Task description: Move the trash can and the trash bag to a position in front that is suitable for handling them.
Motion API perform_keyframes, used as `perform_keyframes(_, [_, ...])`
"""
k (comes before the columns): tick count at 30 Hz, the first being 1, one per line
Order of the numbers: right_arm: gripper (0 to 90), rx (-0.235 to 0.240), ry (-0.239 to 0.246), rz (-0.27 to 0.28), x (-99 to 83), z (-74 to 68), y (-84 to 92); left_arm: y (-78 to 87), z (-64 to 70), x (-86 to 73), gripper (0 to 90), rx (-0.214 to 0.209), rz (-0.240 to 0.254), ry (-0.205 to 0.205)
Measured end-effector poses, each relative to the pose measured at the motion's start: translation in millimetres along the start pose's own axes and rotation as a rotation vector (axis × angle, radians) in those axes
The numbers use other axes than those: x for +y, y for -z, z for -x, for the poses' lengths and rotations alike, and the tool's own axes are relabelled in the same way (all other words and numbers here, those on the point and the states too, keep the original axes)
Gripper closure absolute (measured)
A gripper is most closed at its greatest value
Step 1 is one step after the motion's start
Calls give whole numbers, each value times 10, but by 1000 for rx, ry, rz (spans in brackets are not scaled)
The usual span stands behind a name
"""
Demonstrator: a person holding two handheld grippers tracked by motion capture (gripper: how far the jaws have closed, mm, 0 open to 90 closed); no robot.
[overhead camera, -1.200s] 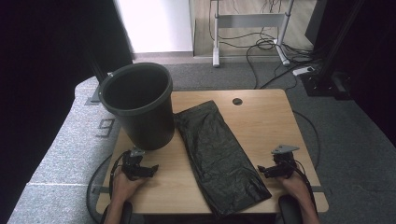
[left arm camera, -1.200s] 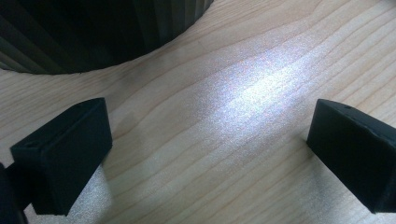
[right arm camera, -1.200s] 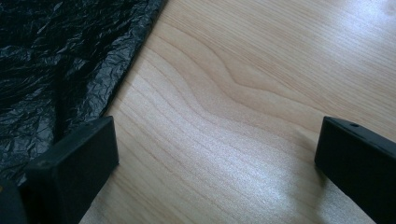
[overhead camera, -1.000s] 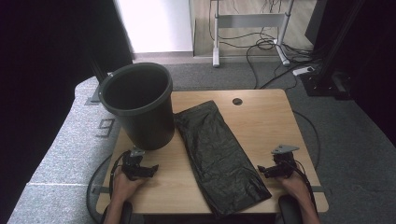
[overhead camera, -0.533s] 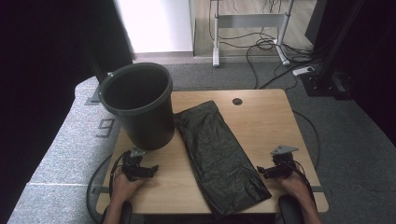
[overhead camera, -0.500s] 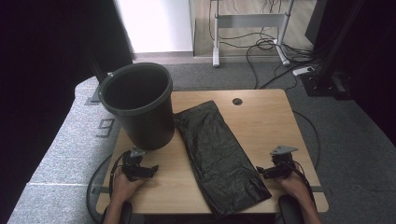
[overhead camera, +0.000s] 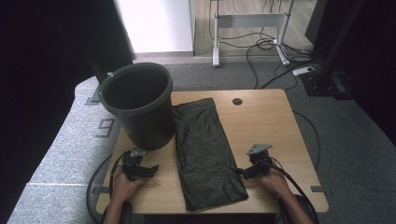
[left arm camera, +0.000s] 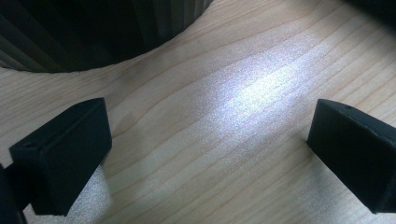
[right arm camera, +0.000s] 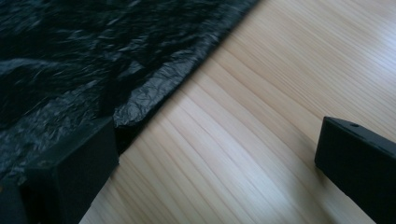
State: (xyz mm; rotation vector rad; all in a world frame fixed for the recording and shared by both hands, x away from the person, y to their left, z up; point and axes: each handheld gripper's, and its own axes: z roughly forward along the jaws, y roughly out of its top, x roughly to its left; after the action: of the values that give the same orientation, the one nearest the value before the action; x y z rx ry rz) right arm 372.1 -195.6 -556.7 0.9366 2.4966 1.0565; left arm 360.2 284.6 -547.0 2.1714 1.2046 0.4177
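The right gripper point(right arm camera: 215, 154) stood wide open and empty, its one jaw at the edge of the black bag point(right arm camera: 84, 60). The left gripper point(left arm camera: 205, 154) gaped too, holding nothing; beyond its jaws rose the black bin point(left arm camera: 93, 32)

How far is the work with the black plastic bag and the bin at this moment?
Nothing looks done: the black bag lies flat on the table, beside the bin. The right tool is open at the bag's edge, one jaw against it, gripping nothing. The left tool is open over bare wood near the bin. Grasping, opening and probably fitting the bag remain.
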Motion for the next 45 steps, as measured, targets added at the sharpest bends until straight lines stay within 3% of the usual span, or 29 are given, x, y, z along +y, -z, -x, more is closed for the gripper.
perform_keyframes(8, [3, 122, 123, 0, 245, -455, -246, 0, 2, 0, 0, 1, 0, 1])
perform_keyframes(11, [180, 156, 139, -2, 268, -445, -193, 3, 7, -2, 0, 4, -1, 3])
perform_keyframes(13, [165, 131, 94, -2, 304, -308, -141, 2, 6, -2, 0, 4, -1, 4])
perform_keyframes(17, [204, 67, -15, 58, 465, -23, -149, 2, 6, -2, 0, 4, -1, 3])
perform_keyframes(21, [241, -3, -68, 80, 702, 125, -348, 2, 7, -2, 0, 3, -1, 4])
perform_keyframes(25, [344, -29, -112, 77, 907, 182, -596, 3, 8, -2, 0, 4, -2, 4])
perform_keyframes(28, [430, -76, -121, 44, 1010, 219, -779, 3, 9, -3, 0, 4, -1, 5])
perform_keyframes(31, [590, -91, -133, 7, 1053, 242, -906, 3, 10, -3, 0, 5, -1, 5])
perform_keyframes(35, [795, -97, -132, -17, 1053, 237, -871, 3, 11, -4, 0, 6, 0, 6])
perform_keyframes(41, [827, -131, -72, -66, 929, 201, -686, 5, 17, -5, 0, 7, -1, 6])
perform_keyframes(45, [826, -141, -89, -76, 751, 244, -495, 5, 19, -5, 0, 7, -1, 6])
